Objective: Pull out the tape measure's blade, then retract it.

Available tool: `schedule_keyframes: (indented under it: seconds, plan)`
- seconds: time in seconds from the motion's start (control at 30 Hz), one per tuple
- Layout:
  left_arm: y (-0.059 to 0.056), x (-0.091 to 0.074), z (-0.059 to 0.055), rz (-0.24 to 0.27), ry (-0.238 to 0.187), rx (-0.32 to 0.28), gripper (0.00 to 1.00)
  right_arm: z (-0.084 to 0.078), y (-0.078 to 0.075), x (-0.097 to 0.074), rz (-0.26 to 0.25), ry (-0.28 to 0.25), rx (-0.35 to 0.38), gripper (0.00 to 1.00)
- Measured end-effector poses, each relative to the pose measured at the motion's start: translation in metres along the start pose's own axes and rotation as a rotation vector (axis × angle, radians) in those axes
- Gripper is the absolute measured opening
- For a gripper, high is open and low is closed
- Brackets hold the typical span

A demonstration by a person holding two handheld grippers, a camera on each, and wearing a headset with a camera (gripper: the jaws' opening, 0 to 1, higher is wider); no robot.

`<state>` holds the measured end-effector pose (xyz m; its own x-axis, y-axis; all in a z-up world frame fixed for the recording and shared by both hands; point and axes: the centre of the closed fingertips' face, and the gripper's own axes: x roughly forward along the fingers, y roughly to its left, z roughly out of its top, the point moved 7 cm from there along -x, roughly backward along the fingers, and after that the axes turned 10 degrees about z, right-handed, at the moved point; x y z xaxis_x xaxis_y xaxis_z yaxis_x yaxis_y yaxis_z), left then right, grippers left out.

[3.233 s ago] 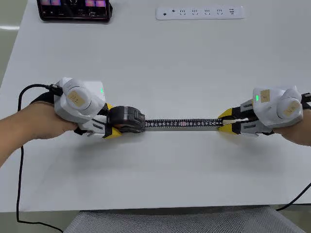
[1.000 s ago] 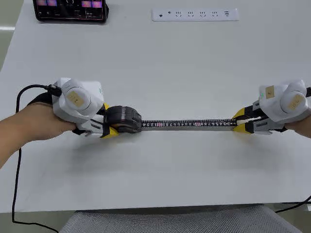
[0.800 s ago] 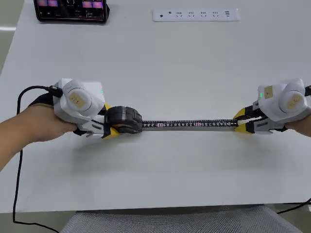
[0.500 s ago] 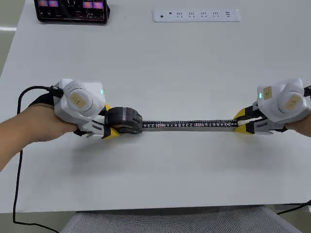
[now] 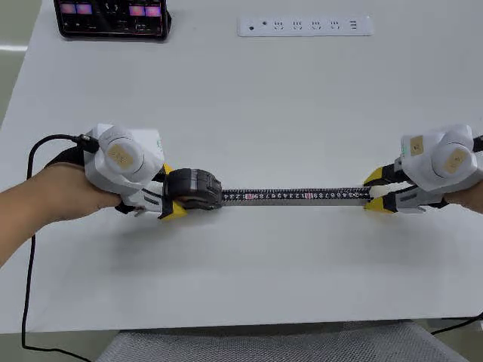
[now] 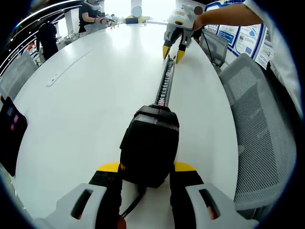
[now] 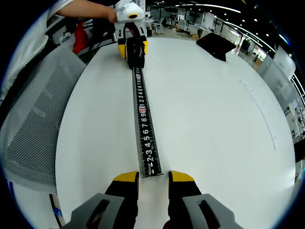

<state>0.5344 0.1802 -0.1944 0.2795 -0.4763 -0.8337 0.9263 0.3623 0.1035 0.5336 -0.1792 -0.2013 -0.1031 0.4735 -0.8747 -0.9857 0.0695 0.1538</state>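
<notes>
- The right gripper (image 5: 375,191) is letting go. Its jaws were pinched on the blade (image 5: 294,195) half a second ago and are now standing parted, with the blade's end lying loose just ahead of them.
- The blade is lying flat on the white table (image 5: 249,98), drawn out further than it was three seconds ago.
- The left gripper (image 5: 172,191) is still clamping the black tape measure case (image 5: 193,188) toward the table's left side.
- The pull-out is looking finished, and the release is probably opening the retraction — though the blade is not yet sliding back.
</notes>
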Motion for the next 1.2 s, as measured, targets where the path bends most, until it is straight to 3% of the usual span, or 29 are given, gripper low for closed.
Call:
schedule_keyframes:
  seconds: [0.33, 0.4, 0.43, 0.5, 0.77, 1.2]
  plan:
    - [-0.001, -0.001, 0.0, 0.004, 0.002, -0.005, 0.38, 0.001, 0.003, -0.002, -0.002, -0.021, 0.017, 0.21]
    - [-0.001, -0.002, 0.001, 0.008, -0.003, -0.009, 0.39, 0.002, 0.003, -0.003, 0.0, -0.048, 0.041, 0.21]
    - [-0.001, -0.003, 0.001, 0.008, -0.006, -0.014, 0.4, 0.004, 0.005, -0.003, 0.014, -0.097, 0.083, 0.22]
    - [-0.001, -0.003, 0.001, 0.011, -0.008, -0.016, 0.4, 0.006, 0.004, -0.005, 0.01, -0.131, 0.107, 0.23]
    - [0.0, -0.007, 0.001, 0.034, -0.01, -0.018, 0.41, 0.006, 0.006, -0.007, -0.002, -0.141, 0.106, 0.23]
    - [-0.002, -0.031, 0.0, 0.092, -0.114, -0.123, 0.43, 0.014, 0.021, -0.016, -0.063, -0.265, 0.19, 0.29]
